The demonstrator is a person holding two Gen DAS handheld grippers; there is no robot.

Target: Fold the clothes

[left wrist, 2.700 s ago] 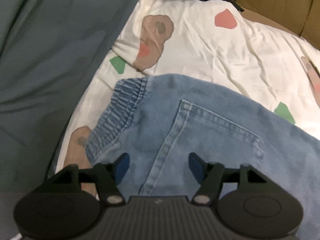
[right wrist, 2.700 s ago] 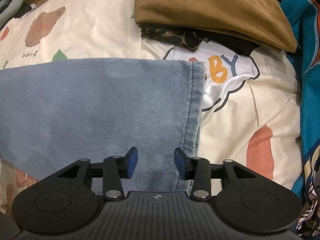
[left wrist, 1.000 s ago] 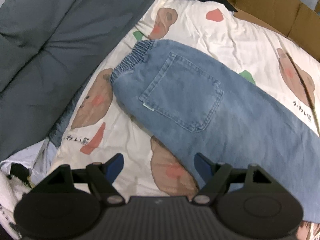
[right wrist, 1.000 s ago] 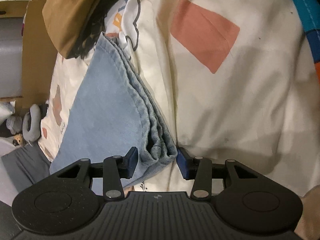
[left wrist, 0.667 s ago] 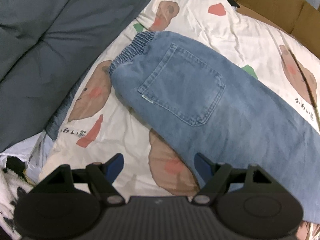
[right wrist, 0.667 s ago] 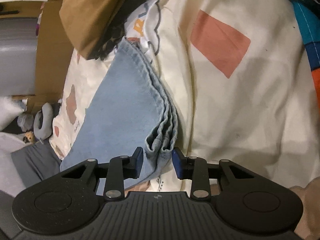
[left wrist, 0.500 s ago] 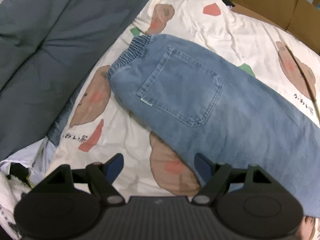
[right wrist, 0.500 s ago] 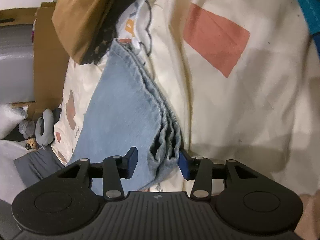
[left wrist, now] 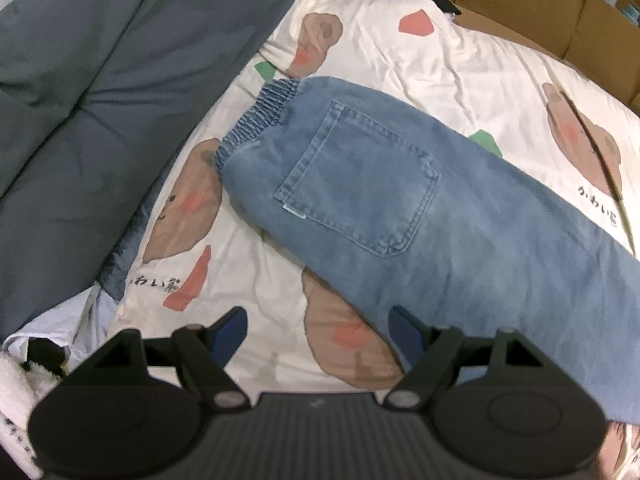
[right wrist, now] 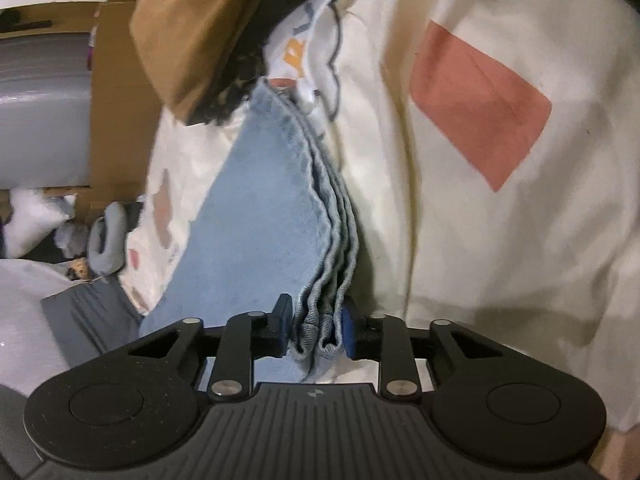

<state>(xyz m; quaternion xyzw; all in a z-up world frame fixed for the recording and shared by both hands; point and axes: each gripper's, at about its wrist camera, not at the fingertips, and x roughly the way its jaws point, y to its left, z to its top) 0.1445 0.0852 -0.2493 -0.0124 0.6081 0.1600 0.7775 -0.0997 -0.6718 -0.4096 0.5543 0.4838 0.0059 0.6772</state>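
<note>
Blue jeans, folded lengthwise, lie across a cream patterned bedsheet; the elastic waistband is at the left and a back pocket faces up. My left gripper is open and empty, above the sheet just short of the jeans' near edge. My right gripper is shut on the stacked leg hems of the jeans; the leg fabric runs away from it to the upper left.
A grey duvet fills the left. Cardboard boxes line the far side. A brown folded garment on a dark patterned one lies beyond the hems. A grey soft item sits at the left.
My right gripper has closed from open around the leg hems to pinching them. My left gripper has stayed open above the sheet, with the view shifting only slightly.
</note>
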